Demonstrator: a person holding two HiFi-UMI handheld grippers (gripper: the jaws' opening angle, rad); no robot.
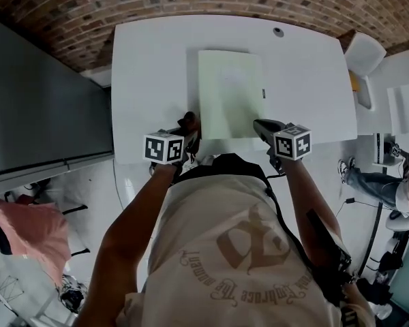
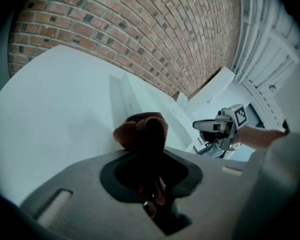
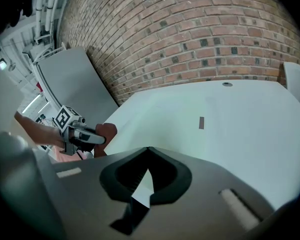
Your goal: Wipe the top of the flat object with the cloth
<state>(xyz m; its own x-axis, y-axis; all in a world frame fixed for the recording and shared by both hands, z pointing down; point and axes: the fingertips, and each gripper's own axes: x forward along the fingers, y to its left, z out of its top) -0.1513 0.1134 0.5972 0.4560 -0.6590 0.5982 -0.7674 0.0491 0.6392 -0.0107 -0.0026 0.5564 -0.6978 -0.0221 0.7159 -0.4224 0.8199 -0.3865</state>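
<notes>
- Step in hand: we judge this to be the approach to a wiping stroke. The cloth [image 2: 140,129] is already gripped but does not yet lie on top of the flat object [image 1: 228,94].
- Flat object: a pale slab lying flat near the middle of the white table [image 1: 150,67], its long sides running away from the person. Its top is bare in the head view.
- Left gripper [image 1: 189,127]: its fingers are clamped on the brown cloth, which bunches out ahead of them in the left gripper view.
- Cloth relative to the slab: in the head view the bundle sits just beside the near left corner, over the table rather than over the top. Whether it touches the slab's edge or the table we cannot tell.
- Right gripper [image 1: 262,125]: its fingers are closed together and, as far as we can see, carry nothing. They sit at the near right corner of the flat object. We cannot tell whether they press on it.
- The two grippers flank the near edge of the slab, one at each corner, well apart from each other.
- Next move, as we judge it: carry the cloth up and rightward onto the top. Lower it until the bundle bears on the surface, then draw it across in passes toward the far edge.
- Requirement: the slab appears loose on a smooth table, so it may slide under the stroke. We expect the right gripper to serve best by steadying the near corner.
</notes>
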